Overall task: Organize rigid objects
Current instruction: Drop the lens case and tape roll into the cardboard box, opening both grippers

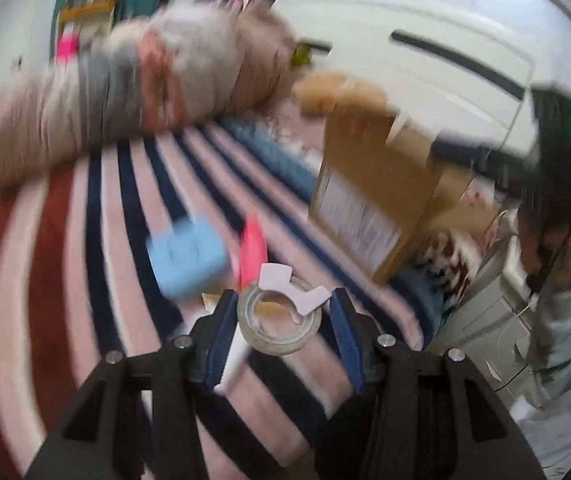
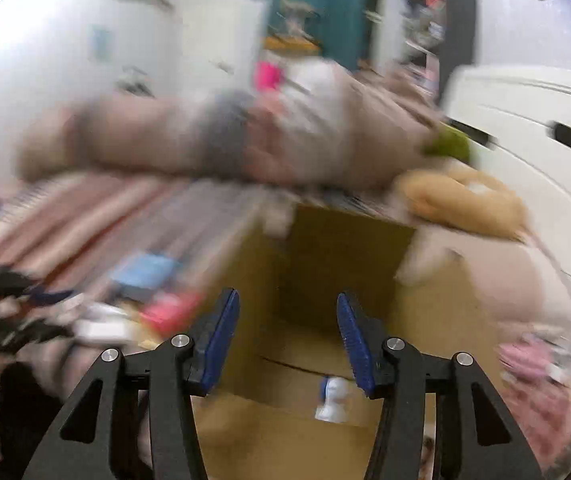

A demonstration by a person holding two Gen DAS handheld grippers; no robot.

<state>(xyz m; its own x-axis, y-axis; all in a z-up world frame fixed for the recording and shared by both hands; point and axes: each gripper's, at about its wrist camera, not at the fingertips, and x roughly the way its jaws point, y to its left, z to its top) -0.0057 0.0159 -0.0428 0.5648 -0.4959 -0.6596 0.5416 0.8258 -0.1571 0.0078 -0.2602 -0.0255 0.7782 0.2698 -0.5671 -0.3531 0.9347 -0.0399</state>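
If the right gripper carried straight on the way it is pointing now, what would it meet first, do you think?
Most likely the open cardboard box: the right gripper is open, with nothing between its fingers, and aims into the box's interior. A small white-and-blue figure lies lower inside. Motion blur leaves depth uncertain.

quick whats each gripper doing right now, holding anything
Left gripper: shut on the tape roll.
Right gripper: open, empty, above the cardboard box.

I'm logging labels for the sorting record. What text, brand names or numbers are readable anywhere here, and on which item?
None can be read.
Shipping label on the cardboard box: rows of print, too blurred.
Blue block: faint raised marks, unreadable.
Small white and blue figure in the box: no legible marking.
Tape roll between the left gripper fingers: no print seen.
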